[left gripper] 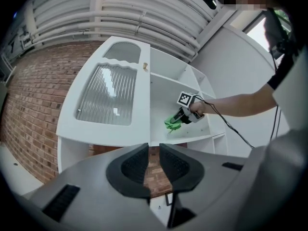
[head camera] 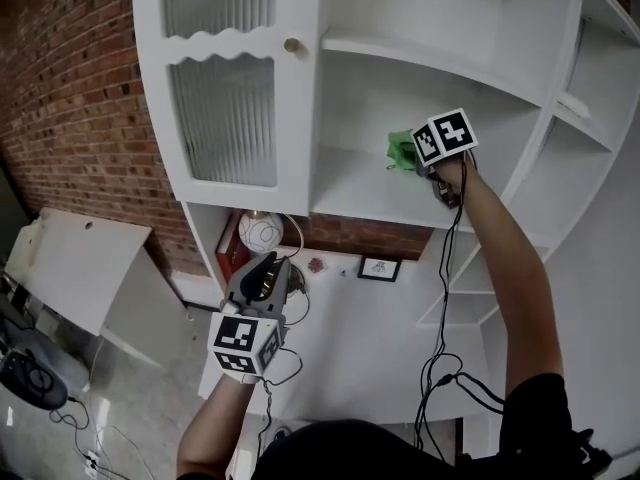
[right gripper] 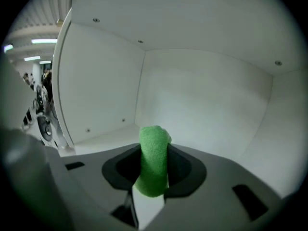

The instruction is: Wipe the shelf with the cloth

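Two jaws of the right gripper (right gripper: 154, 170) are clenched on a small green fleecy cloth (head camera: 401, 149), which stands up between them as a folded wad above the middle of the white wooden shelf board (head camera: 355, 196); whether it touches the board I cannot tell. It looks light, soft and limp, so a grip on the bunched fold, as now, should serve best. The left gripper (left gripper: 154, 161) hangs low, jaws slightly apart on nothing. No readable writing shows, only square marker patterns on the cubes (head camera: 445, 133).

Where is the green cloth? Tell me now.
Head view, right of centre: the green cloth is clamped in the right tool over the open shelf, right of the glass door.
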A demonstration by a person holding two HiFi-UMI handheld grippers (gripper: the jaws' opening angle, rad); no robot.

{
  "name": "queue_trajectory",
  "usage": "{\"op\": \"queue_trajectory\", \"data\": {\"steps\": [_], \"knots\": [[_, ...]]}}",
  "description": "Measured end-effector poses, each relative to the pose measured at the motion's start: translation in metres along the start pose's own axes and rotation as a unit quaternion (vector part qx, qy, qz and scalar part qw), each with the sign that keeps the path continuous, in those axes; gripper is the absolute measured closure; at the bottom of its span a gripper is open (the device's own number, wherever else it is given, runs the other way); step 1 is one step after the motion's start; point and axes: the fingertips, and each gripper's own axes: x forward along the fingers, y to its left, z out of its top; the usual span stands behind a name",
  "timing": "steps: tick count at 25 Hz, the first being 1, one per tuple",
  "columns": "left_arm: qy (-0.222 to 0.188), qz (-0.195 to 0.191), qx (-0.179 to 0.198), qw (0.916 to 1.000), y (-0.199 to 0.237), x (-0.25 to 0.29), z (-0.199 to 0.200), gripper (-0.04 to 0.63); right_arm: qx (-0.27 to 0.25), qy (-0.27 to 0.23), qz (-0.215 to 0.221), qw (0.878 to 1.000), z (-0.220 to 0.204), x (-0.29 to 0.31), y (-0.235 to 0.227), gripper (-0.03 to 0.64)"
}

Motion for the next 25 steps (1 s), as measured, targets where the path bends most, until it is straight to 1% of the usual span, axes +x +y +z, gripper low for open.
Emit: {"op": "queue_trajectory", "data": {"steps": [2, 3, 5, 6, 7, 9, 10, 11, 13, 15, 17, 20, 25], "knots": [[0.003, 0.015, 0.007, 0.9999, 0.006, -0.010, 0.003, 0.526, 0.041, -0.026, 0.051, 0.998, 0.010, 0.009, 0.022, 0.502], [0.004, 0.023, 0.010, 0.9997, 0.009, -0.015, 0.004, 0.526, 0.065, -0.036, 0.079, 0.994, 0.015, 0.014, 0.034, 0.502], [0.006, 0.041, 0.016, 0.9990, 0.018, -0.026, 0.006, 0.526, 0.114, -0.047, 0.145, 0.982, 0.023, 0.023, 0.060, 0.502], [0.007, 0.050, 0.018, 0.9986, 0.022, -0.031, 0.007, 0.526, 0.142, -0.049, 0.182, 0.972, 0.028, 0.027, 0.074, 0.502], [0.008, 0.059, 0.020, 0.9980, 0.026, -0.036, 0.008, 0.526, 0.171, -0.051, 0.221, 0.959, 0.032, 0.030, 0.088, 0.502], [0.009, 0.073, 0.023, 0.9970, 0.032, -0.045, 0.009, 0.526, 0.221, -0.048, 0.292, 0.929, 0.039, 0.035, 0.116, 0.502], [0.010, 0.078, 0.024, 0.9966, 0.034, -0.049, 0.009, 0.526, 0.232, -0.041, 0.315, 0.919, 0.039, 0.038, 0.129, 0.502], [0.010, 0.082, 0.024, 0.9963, 0.036, -0.052, 0.009, 0.526, 0.231, -0.031, 0.327, 0.916, 0.037, 0.043, 0.138, 0.502], [0.012, 0.090, 0.025, 0.9955, 0.040, -0.058, 0.008, 0.526, 0.209, -0.001, 0.327, 0.922, 0.027, 0.053, 0.151, 0.502], [0.012, 0.101, 0.024, 0.9946, 0.046, -0.063, 0.006, 0.526, 0.181, 0.029, 0.318, 0.930, 0.016, 0.062, 0.157, 0.502], [0.012, 0.111, 0.020, 0.9936, 0.052, -0.066, 0.004, 0.526, 0.152, 0.049, 0.307, 0.938, 0.007, 0.067, 0.158, 0.502], [0.015, 0.111, 0.015, 0.9936, 0.054, -0.063, 0.001, 0.526, 0.128, 0.059, 0.294, 0.945, 0.004, 0.068, 0.157, 0.502], [0.019, 0.089, 0.009, 0.9958, 0.045, -0.049, -0.007, 0.526, 0.119, 0.065, 0.284, 0.949, -0.004, 0.064, 0.147, 0.500]]}}
